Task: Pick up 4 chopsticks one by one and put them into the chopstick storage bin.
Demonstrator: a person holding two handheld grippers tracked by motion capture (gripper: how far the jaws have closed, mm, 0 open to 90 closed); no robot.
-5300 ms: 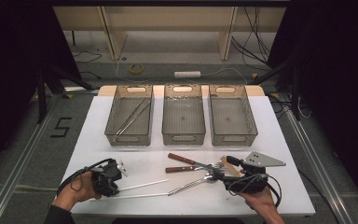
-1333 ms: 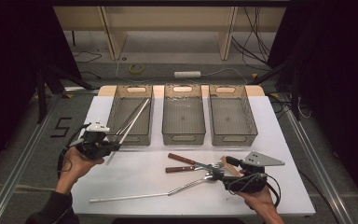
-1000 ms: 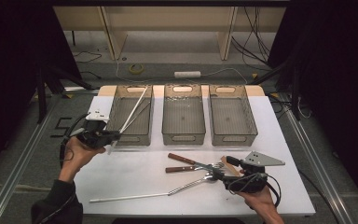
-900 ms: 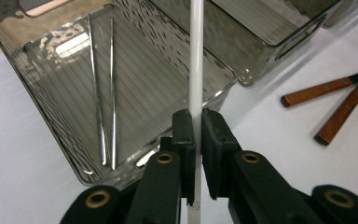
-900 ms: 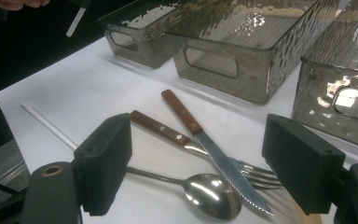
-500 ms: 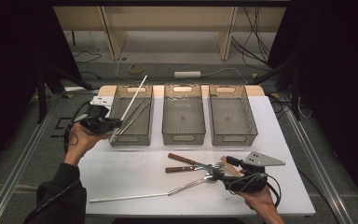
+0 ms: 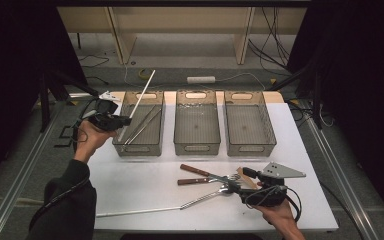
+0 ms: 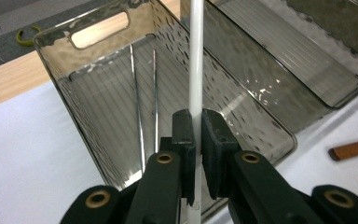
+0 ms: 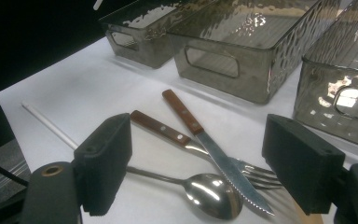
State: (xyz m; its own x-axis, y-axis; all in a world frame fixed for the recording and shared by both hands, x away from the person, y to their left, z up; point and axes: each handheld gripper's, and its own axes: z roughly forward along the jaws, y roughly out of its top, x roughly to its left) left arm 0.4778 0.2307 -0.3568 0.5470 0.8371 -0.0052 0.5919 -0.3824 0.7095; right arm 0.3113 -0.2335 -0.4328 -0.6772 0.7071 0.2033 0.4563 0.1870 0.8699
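Observation:
My left gripper (image 7: pixel 124 120) is held up at the left side of the left bin (image 7: pixel 139 149), shut on a long white stick (image 7: pixel 143 91) that slants up and away over the bin. In the left gripper view the pads clamp the white stick (image 8: pixel 196 60) above the bin (image 8: pixel 60 44), where two thin metal sticks (image 8: pixel 154 84) lie. My right gripper (image 7: pixel 238 182) rests on the table at the front right, open, with its jaws toward a wood-handled knife (image 9: pixel 186 114), a fork (image 9: pixel 161 130) and a spoon (image 9: pixel 209 193).
Two more smoked plastic bins, the middle bin (image 7: pixel 196 146) and the right bin (image 7: pixel 250 147), stand in a row across the white table. A second white stick (image 7: pixel 135 211) lies near the front edge, its end at the spoon (image 7: pixel 207 197). A dark floor with cables lies beyond.
My left gripper has carried the white stick from the table's front left up and back to the left bin, tilting it steeper. The right gripper and the cutlery have not moved.

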